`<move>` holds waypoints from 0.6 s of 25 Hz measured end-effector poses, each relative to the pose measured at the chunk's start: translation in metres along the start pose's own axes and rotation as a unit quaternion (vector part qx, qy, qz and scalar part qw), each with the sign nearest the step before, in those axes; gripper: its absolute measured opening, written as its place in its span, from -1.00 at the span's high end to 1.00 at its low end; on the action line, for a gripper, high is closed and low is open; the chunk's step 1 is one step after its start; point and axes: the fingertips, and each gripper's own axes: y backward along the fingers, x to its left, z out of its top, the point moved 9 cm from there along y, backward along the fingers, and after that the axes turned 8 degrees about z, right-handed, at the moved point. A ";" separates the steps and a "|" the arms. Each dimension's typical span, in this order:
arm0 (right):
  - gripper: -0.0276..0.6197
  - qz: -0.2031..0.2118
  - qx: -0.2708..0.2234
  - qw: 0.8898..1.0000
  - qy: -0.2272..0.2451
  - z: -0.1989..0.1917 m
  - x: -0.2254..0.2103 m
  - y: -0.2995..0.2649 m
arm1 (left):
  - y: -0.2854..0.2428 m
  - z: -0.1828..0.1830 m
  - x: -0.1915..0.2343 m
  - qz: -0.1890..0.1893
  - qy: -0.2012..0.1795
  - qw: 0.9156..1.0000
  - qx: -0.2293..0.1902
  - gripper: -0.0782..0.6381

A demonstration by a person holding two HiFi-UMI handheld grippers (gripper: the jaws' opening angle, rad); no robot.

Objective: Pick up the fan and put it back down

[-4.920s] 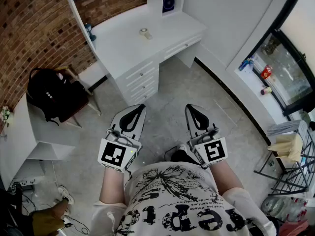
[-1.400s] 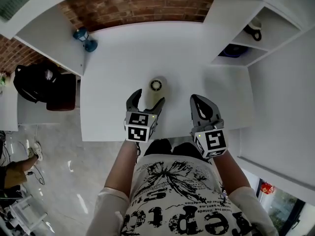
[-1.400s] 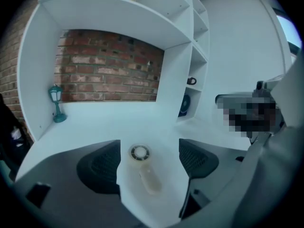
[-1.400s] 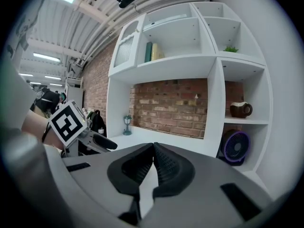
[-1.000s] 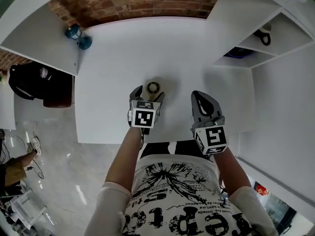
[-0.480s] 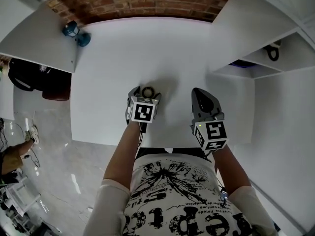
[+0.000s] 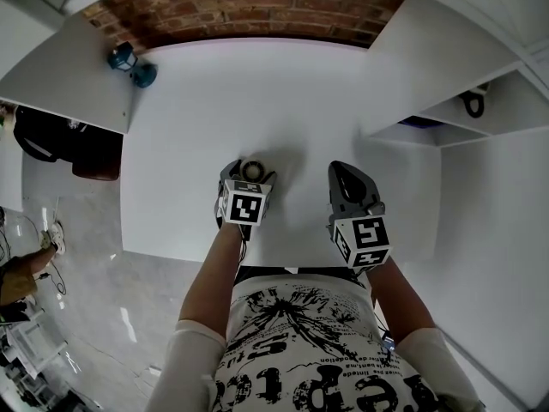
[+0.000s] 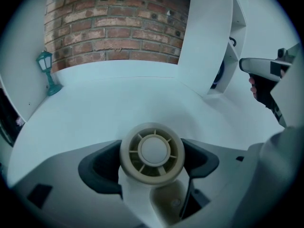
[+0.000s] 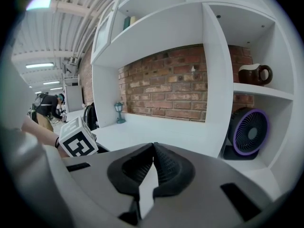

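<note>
A small beige fan (image 7: pixel 252 169) with a round grille stands on the white desk (image 7: pixel 206 101). My left gripper (image 7: pixel 247 177) is shut on it. In the left gripper view the fan's head (image 8: pixel 152 153) sits between the two dark pads (image 8: pixel 102 167) and touches both. I cannot tell whether its base rests on the desk. My right gripper (image 7: pixel 347 181) hovers over the desk to the right, apart from the fan. Its pads meet at the tips (image 9: pixel 153 163) with nothing between them.
A teal lantern (image 7: pixel 129 63) stands at the desk's back left. A shelf unit at the right holds a black and purple fan (image 9: pixel 248 132) and a brown jug (image 9: pixel 254 74). A black bag (image 7: pixel 51 140) lies on the floor at left. The brick wall (image 7: pixel 249 3) backs the desk.
My left gripper has come forward over the beige fan, and its jaws have gone from open behind the fan to shut on its head. The right gripper has stayed put, shut.
</note>
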 end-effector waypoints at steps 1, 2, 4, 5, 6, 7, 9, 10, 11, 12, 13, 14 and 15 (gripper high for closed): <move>0.87 -0.001 -0.001 1.000 0.001 0.001 0.002 0.002 | 0.002 -0.001 0.001 -0.004 -0.001 1.000 0.001 -0.27; 0.87 -0.003 -0.001 1.000 0.001 0.003 0.005 0.004 | 0.005 -0.001 0.002 -0.007 -0.001 1.000 -0.001 -0.27; 0.87 -0.009 -0.003 1.000 0.003 0.009 0.011 0.009 | 0.015 0.001 0.006 -0.013 0.002 1.000 -0.011 -0.27; 0.87 -0.011 -0.004 1.000 0.004 0.011 0.014 0.012 | 0.021 0.002 0.008 -0.015 0.002 1.000 -0.020 -0.27; 0.87 -0.013 -0.005 1.000 0.006 0.013 0.017 0.015 | 0.028 0.005 0.010 -0.016 0.001 0.999 -0.029 -0.27; 0.87 -0.014 -0.006 1.000 0.008 0.015 0.020 0.018 | 0.036 0.007 0.011 -0.018 -0.002 0.999 -0.040 -0.27; 0.87 -0.019 -0.009 1.000 0.012 0.018 0.025 0.022 | 0.049 0.013 0.012 -0.024 -0.008 0.998 -0.063 -0.27; 0.87 -0.020 -0.012 1.000 0.014 0.020 0.028 0.023 | 0.056 0.016 0.014 -0.026 -0.009 0.997 -0.075 -0.27; 0.87 -0.022 -0.015 1.000 0.016 0.022 0.031 0.025 | 0.063 0.019 0.016 -0.027 -0.009 0.996 -0.087 -0.27; 0.87 -0.023 -0.018 0.999 0.019 0.024 0.035 0.026 | 0.072 0.022 0.018 -0.028 -0.009 0.995 -0.099 -0.27; 0.87 -0.024 -0.022 0.999 0.021 0.027 0.039 0.028 | 0.081 0.024 0.020 -0.029 -0.009 0.993 -0.112 -0.27; 0.87 -0.025 -0.026 0.999 0.024 0.030 0.042 0.030 | 0.090 0.027 0.022 -0.031 -0.011 0.991 -0.126 -0.27; 0.87 -0.027 -0.032 0.999 0.027 0.034 0.046 0.032 | 0.100 0.030 0.023 -0.033 -0.014 0.990 -0.140 -0.27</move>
